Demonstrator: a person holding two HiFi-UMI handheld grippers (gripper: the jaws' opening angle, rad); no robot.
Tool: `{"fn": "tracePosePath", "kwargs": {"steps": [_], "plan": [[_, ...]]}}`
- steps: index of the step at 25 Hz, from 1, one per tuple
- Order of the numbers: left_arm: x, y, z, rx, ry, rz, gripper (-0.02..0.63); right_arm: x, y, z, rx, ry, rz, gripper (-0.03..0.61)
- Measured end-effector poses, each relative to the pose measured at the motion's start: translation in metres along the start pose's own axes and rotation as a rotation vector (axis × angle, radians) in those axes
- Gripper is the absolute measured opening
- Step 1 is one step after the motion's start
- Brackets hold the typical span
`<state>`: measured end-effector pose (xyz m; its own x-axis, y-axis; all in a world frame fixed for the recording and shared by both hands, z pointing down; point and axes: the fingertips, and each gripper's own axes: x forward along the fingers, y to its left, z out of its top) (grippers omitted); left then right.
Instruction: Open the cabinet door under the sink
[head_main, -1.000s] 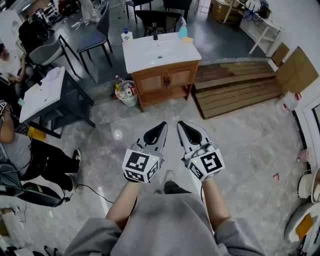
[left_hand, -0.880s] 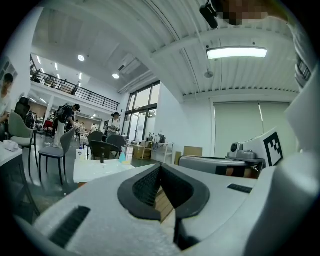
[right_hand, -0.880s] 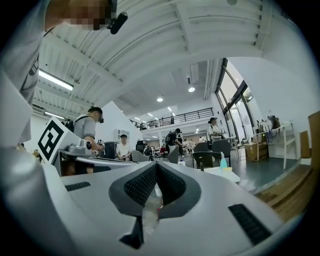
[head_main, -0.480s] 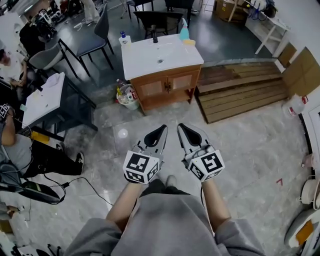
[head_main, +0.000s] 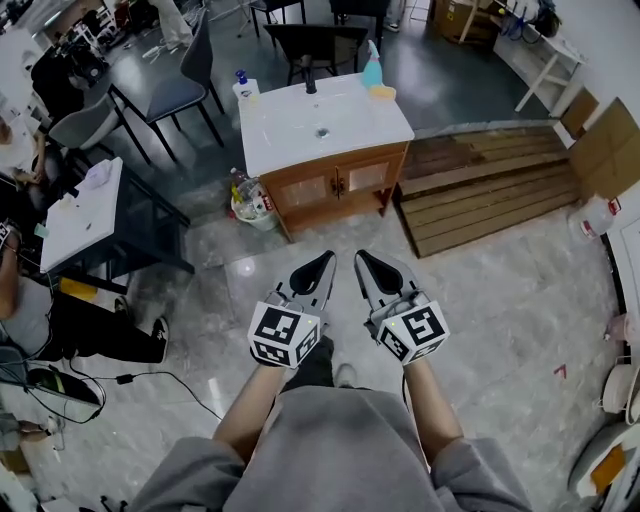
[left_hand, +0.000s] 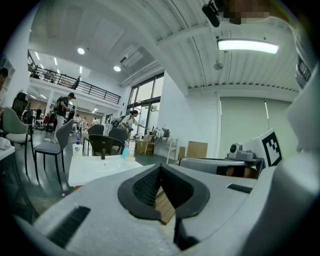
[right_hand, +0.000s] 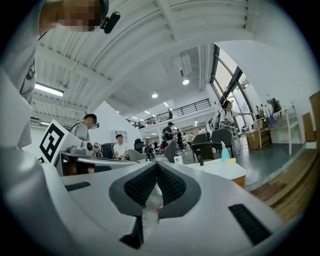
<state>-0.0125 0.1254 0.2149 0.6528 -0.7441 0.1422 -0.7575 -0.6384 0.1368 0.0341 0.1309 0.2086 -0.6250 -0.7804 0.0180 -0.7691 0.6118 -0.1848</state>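
Observation:
In the head view the sink cabinet (head_main: 335, 188) stands ahead on the floor. It has a white basin top (head_main: 322, 120) and two wooden doors, both closed. My left gripper (head_main: 321, 263) and right gripper (head_main: 367, 263) are held side by side, well short of the cabinet, pointing at it. Both are shut with nothing between the jaws. In the left gripper view the shut left gripper (left_hand: 160, 171) fills the lower frame, with the basin top (left_hand: 100, 167) beyond it. The right gripper view shows the shut right gripper (right_hand: 156, 169) and the basin top (right_hand: 226, 169) at the right.
A bin of bottles (head_main: 250, 200) sits at the cabinet's left. A slatted wooden platform (head_main: 490, 185) lies at its right. A white-topped black table (head_main: 85, 205), chairs (head_main: 190, 70) and a seated person (head_main: 25, 300) are at the left. A cable (head_main: 170, 378) lies on the floor.
The cabinet has come slightly nearer and lower in the head view as the person walks toward it. Both grippers keep the same pose, still shut.

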Motion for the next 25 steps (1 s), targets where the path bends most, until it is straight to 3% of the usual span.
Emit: {"fn": "tracePosePath", "kwargs": {"steps": [14,25], "plan": [[0.072,0.112,0.014,-0.038,0.043,-0.068,0.008,0.123,-0.047,0.006,0.016,0.041,-0.072,0.009],[0.119,0.157,-0.001,-0.073,0.096,-0.141,0.008,0.167,-0.09,-0.008,0.048,0.064,-0.171,0.009]]}}
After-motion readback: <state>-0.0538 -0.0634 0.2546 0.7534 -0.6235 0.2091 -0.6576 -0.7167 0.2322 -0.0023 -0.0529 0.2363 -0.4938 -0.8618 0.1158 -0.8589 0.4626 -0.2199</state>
